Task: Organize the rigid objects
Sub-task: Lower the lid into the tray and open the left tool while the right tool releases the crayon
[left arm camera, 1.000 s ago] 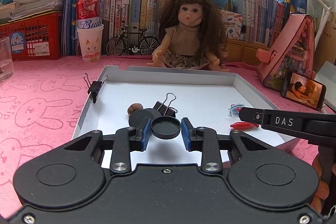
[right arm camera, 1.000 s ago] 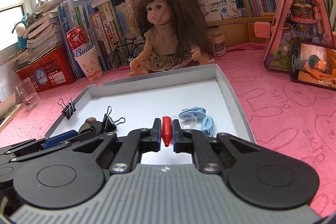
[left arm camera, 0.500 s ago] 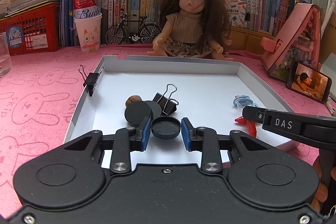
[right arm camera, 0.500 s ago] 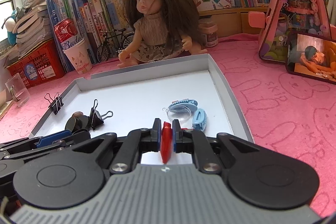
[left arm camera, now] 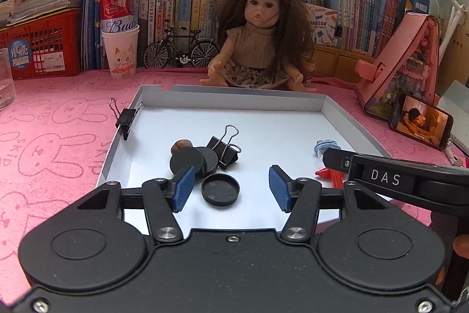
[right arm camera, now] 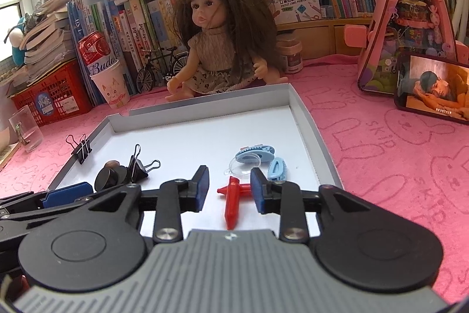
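Red clip (right arm camera: 232,203) lengthwise twd cam.

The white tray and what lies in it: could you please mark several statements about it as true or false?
1. The black round lid lies on the tray between the left gripper jaws, untouched. True.
2. The red crayon is clamped in the right gripper. False: the jaws are opening and it lies free on the tray.
3. One black binder clip sits on the tray's left rim. True.
4. The doll sits inside the tray. False: it sits behind it on the pink cloth.
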